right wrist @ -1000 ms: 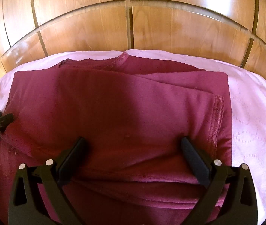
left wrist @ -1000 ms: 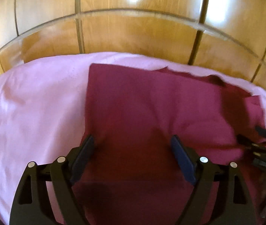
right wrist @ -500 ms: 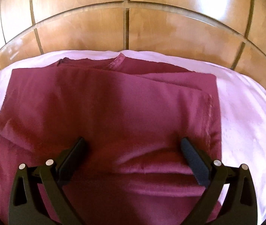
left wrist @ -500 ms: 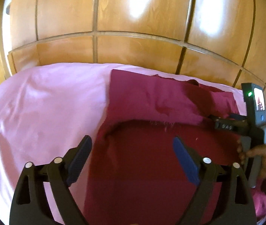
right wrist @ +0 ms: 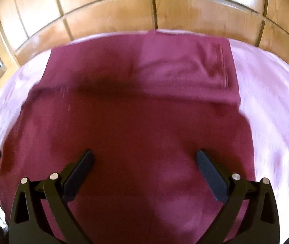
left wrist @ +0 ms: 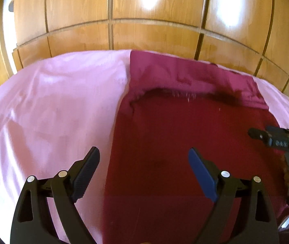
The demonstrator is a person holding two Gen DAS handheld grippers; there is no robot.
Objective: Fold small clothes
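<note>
Now | both my left gripper (left wrist: pixel 144 158) and right gripper (right wrist: pixel 144 160) were wide, empty | maroon garment (left wrist: pixel 185 142) folded on pink sheet (left wrist: pixel 52 111) | risk: a careless grab could undo the fold.

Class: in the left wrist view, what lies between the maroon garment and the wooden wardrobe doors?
Only a thin strip of pink bedsheet separates the maroon garment from the wardrobe doors.

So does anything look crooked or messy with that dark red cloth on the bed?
Slightly. The dark red cloth lies folded on the pink sheet, but the top layer's far edge runs wavy, with its left corner puckered. Nothing is torn or spilled. Both grippers, left and right, hover open.
</note>
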